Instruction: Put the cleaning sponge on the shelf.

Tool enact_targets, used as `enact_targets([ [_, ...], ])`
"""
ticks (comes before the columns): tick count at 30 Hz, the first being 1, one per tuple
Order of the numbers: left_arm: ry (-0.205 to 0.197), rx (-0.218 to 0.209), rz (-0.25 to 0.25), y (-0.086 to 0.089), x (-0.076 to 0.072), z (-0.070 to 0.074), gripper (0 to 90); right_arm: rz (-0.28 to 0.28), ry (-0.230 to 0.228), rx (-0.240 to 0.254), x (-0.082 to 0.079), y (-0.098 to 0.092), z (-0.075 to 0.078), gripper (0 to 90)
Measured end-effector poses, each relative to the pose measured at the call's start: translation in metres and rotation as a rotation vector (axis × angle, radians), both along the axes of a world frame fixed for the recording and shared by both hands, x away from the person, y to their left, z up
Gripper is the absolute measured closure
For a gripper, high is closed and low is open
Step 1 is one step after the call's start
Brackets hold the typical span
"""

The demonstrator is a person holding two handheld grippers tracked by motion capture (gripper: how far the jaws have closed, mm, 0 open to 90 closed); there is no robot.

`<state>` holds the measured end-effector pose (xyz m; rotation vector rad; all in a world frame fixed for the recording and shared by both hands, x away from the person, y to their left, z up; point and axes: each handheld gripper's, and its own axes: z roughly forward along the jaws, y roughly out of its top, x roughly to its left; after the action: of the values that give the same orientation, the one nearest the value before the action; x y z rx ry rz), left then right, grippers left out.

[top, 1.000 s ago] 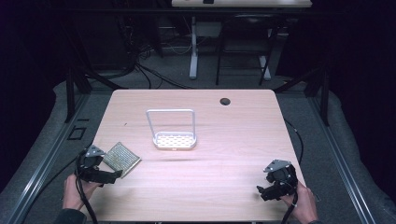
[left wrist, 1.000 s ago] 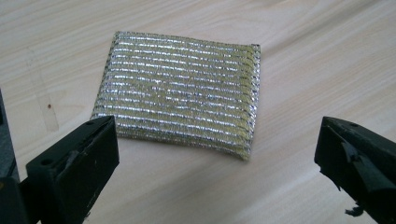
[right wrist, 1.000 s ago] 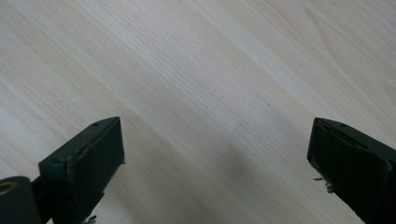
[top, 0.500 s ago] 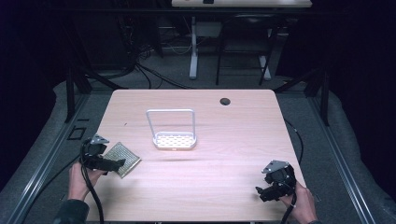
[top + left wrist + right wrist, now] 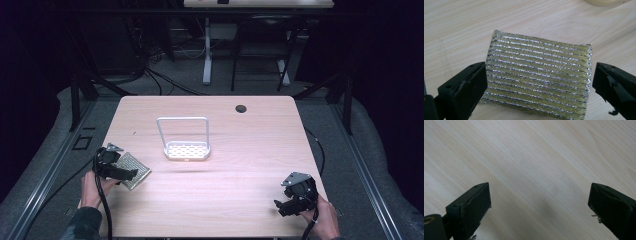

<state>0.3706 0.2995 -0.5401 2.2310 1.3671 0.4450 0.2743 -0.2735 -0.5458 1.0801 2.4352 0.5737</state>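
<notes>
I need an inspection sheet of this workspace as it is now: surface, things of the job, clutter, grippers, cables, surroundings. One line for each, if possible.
Surface: light wooden table, with a round dark hole near its far edge.
Job's things: a glittery scouring pad lies flat near the table's left edge; a white perforated rack with an upright loop handle stands mid-table, apart from the pad.
Clutter: nothing seen.
Grippers: left gripper open, jaws on either side of the pad; right gripper open over bare wood.
Cables: one cable trails from the left gripper; more lie on the floor behind.
Surroundings: dark room, another desk's legs beyond the table.
</notes>
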Motion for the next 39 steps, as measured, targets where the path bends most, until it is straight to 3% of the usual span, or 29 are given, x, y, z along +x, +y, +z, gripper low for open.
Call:
enact_targets([
  [5, 0.028, 0.004, -0.01, 0.003, 0.002, -0.012, 0.0, 0.001, 0.009, 0.0, 0.002, 0.0, -0.002, 3.8],
  [11, 0.035, 0.008, -0.04, -0.003, 0.0, -0.014, 0.0, -0.004, 0.009, 0.002, 0.002, -0.001, -0.002, 3.9],
  [12, 0.066, 0.021, -0.058, -0.006, -0.001, -0.018, 0.0, -0.004, 0.009, 0.002, 0.001, -0.001, -0.002, 3.9],
  [13, 0.066, 0.021, -0.058, -0.006, -0.001, -0.018, 0.0, -0.002, 0.008, 0.001, 0.001, -0.001, -0.002, 3.9],
  [14, 0.061, 0.067, -0.069, -0.01, -0.001, -0.022, 0.0, 0.0, 0.01, 0.0, 0.001, -0.001, -0.002, 3.9],
  [17, 0.068, 0.094, -0.066, -0.013, -0.001, -0.023, 0.0, -0.002, 0.012, 0.005, 0.001, -0.001, -0.002, 3.9],
  [18, 0.068, 0.135, -0.077, -0.017, -0.002, -0.026, 0.5, -0.005, 0.018, 0.0, 0.002, -0.002, -0.003, 3.9],
  [26, 0.034, 0.105, -0.068, -0.013, -0.005, -0.026, 7.4, -0.005, 0.01, -0.006, 0.0, -0.001, -0.002, 4.5],
  [35, 0.025, 0.094, -0.059, -0.01, -0.006, -0.024, 17.0, 0.0, 0.016, -0.02, 0.0, 0.0, -0.004, 5.5],
  [38, 0.004, 0.083, -0.048, -0.008, -0.007, -0.024, 21.7, 0.003, 0.009, -0.02, -0.001, 0.0, -0.002, 5.6],
  [39, -0.01, 0.078, -0.037, -0.005, -0.008, -0.024, 26.9, 0.0, 0.007, -0.018, 0.0, 0.0, -0.002, 5.8],
])
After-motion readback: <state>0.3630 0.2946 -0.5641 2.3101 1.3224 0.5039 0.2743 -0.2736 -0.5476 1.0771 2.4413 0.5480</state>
